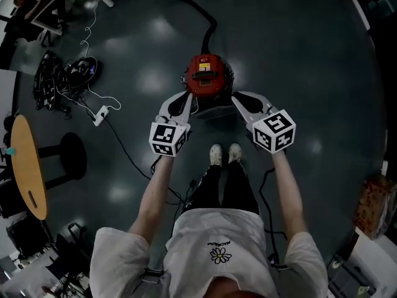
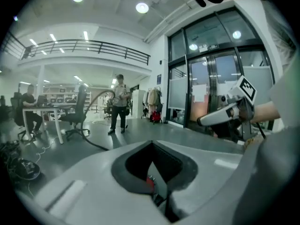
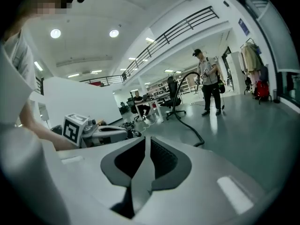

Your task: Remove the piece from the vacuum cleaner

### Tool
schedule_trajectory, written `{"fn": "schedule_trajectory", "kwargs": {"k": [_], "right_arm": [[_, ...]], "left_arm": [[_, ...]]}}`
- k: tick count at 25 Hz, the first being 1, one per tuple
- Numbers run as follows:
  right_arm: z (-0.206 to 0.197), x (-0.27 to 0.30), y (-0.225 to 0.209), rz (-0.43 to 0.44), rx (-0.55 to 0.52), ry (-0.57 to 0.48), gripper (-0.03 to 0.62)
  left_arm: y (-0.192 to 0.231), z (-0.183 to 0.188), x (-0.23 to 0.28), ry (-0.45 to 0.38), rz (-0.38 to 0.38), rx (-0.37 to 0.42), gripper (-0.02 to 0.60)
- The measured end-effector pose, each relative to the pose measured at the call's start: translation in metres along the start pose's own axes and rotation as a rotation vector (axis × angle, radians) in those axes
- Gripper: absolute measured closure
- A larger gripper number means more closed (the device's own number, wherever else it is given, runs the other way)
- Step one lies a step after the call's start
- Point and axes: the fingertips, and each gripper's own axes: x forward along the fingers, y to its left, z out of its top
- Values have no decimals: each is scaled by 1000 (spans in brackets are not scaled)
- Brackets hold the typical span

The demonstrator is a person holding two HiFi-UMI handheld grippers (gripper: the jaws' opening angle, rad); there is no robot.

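The vacuum cleaner point(image 1: 206, 74) is standing on the floor point(image 1: 298, 54), just ahead of the operator's shoes point(image 1: 224, 154), with its red top facing up. Only the head view is showing the layout. The left gripper point(image 1: 180, 103) and the right gripper point(image 1: 248, 102) are hovering one at each side of the machine, with their tips near its body. Contact cannot be confirmed.

The left gripper view is showing its jaws a narrow slit apart and gripping nothing. A red sliver of the machine is showing through the slit. The right gripper view is showing the same narrow slit, with nothing between the jaws.

Only the gripper views are showing the room at floor level. A bystander point(image 3: 208, 81) is standing where the black hose point(image 3: 187, 121) is rising from the floor. Glass doors point(image 2: 211, 78) are appearing in the left gripper view alone.

Ahead and to the right of the machine, the floor is lying open. To the left, loose cables and a power strip point(image 1: 99, 113) are lying nearby. A round wooden table point(image 1: 28, 166) is sitting at the left edge, well apart.
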Motion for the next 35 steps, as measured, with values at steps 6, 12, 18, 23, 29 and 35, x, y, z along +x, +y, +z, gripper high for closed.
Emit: {"fn": "schedule_trajectory", "kwargs": {"k": [6, 12, 18, 23, 29, 35], "right_arm": [[-100, 65, -74, 29, -196, 240, 459], [-240, 95, -104, 112, -359, 588, 406], [-334, 132, -129, 146, -529, 814, 361], [-380, 150, -147, 154, -542, 934, 341], [-394, 162, -147, 161, -579, 973, 339], [-410, 171, -160, 117, -616, 1028, 365]], "left_arm": [[45, -105, 101, 118, 7, 29, 578], [49, -223, 172, 300, -31, 72, 578], [52, -288, 203, 403, -51, 76, 578], [60, -312, 211, 457, -41, 65, 578], [64, -329, 214, 508, -48, 56, 578], [65, -334, 216, 503, -28, 24, 578]]}}
